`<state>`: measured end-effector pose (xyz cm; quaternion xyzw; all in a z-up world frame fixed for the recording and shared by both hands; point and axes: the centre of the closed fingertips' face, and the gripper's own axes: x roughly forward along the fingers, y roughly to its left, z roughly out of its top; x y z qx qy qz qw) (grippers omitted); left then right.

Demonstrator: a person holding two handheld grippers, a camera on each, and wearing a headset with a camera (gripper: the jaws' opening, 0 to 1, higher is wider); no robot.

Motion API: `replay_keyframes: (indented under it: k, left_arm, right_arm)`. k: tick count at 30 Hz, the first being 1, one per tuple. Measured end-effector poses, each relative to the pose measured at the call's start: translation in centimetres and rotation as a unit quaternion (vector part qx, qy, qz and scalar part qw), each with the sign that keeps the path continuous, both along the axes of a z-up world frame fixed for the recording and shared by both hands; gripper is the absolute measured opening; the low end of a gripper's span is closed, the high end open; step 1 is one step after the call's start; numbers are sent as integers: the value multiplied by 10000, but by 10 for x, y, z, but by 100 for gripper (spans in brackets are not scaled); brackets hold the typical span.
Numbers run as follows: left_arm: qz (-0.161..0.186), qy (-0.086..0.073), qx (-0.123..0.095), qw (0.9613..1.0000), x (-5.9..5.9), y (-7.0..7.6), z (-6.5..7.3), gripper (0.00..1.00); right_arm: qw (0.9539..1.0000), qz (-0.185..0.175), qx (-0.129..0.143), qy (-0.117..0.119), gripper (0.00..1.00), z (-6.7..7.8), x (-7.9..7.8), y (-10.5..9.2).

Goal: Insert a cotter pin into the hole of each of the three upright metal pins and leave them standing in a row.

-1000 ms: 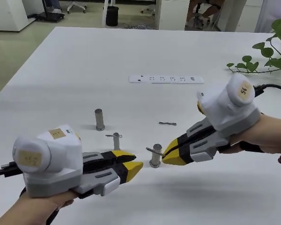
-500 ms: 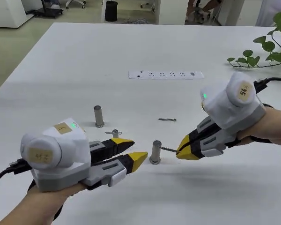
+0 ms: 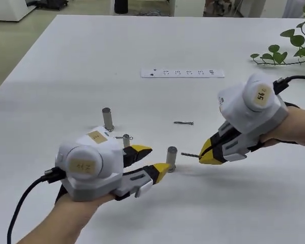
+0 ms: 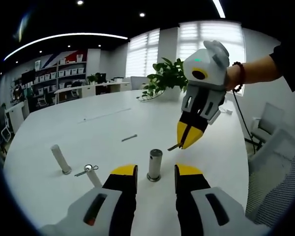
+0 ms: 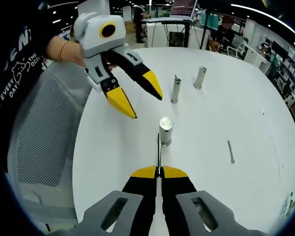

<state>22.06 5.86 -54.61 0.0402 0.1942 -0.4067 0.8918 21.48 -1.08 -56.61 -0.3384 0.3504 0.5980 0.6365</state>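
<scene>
Right claw (image 3: 202,156) clenched on cotter pin (image 3: 189,154), tilted | left claw (image 3: 156,158) released, facing metal pin (image 3: 171,156)

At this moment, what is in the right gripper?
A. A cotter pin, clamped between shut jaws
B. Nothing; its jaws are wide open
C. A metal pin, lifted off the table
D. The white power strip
A: the right gripper view shows the right gripper with its jaws shut on a thin cotter pin, which sticks forward toward the nearest metal pin, itself standing upright.

Left tongs (image 3: 156,159) and right tongs (image 3: 202,156) have white housings, yellow tips.
</scene>
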Motion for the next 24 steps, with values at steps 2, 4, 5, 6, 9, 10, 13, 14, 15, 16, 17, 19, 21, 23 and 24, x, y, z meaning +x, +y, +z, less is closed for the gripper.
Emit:
replay_keyframes:
  k: [2, 4, 5, 6, 9, 10, 13, 14, 15, 16, 17, 19, 21, 23, 24]
  left_arm:
    - [6, 9, 16, 10000, 2, -1, -2, 28]
    - [7, 7, 155, 9999, 5, -3, -8, 28]
    - [2, 5, 214, 9998, 6, -4, -10, 28]
    - [5, 6, 245, 9997, 7, -5, -12, 28]
    - [51, 56, 277, 9996, 12, -9, -18, 27]
    - [50, 64, 315, 9995, 13, -10, -20, 27]
    - [38, 110, 361, 9993, 16, -14, -25, 27]
    - [31, 110, 380, 9992, 16, -15, -26, 26]
    - [28, 107, 408, 9991, 17, -16, -27, 26]
    - [24, 114, 422, 9990, 18, -17, -28, 26]
    - [20, 133, 438, 9990, 18, -18, -30, 24]
    - [25, 173, 471, 9987, 19, -19, -33, 21]
    - [46, 192, 528, 9984, 20, -19, -37, 21]
    - [32, 244, 535, 9983, 20, -21, -40, 21]
    - [20, 250, 528, 9983, 19, -22, -40, 21]
  right_arm:
    - [10000, 17, -44, -13, 0, -3, 3, -1]
    - [10000, 18, -56, -2, 0, -5, 6, -1]
    - [10000, 19, -58, 4, 0, -5, 6, -1]
    - [10000, 12, -55, 32, 0, -6, 6, -1]
    - [10000, 30, -66, 46, 0, -7, 7, 0]
    - [10000, 45, -82, 35, 0, -8, 8, 0]
    - [9999, 62, -97, 22, 0, -8, 10, 1]
    - [9999, 65, -94, 24, 0, -8, 10, 1]
    - [9999, 75, -94, 23, 0, -8, 10, 2]
    - [9999, 79, -93, 20, 0, -8, 11, 2]
    - [9999, 103, -94, 9, 0, -8, 11, 2]
    - [9999, 120, -84, -6, 0, -8, 11, 3]
    - [9999, 132, -74, -1, 0, -7, 11, 4]
    - [9999, 151, -71, -16, 0, -7, 11, 4]
    - [9998, 159, -75, -18, 0, -7, 11, 4]
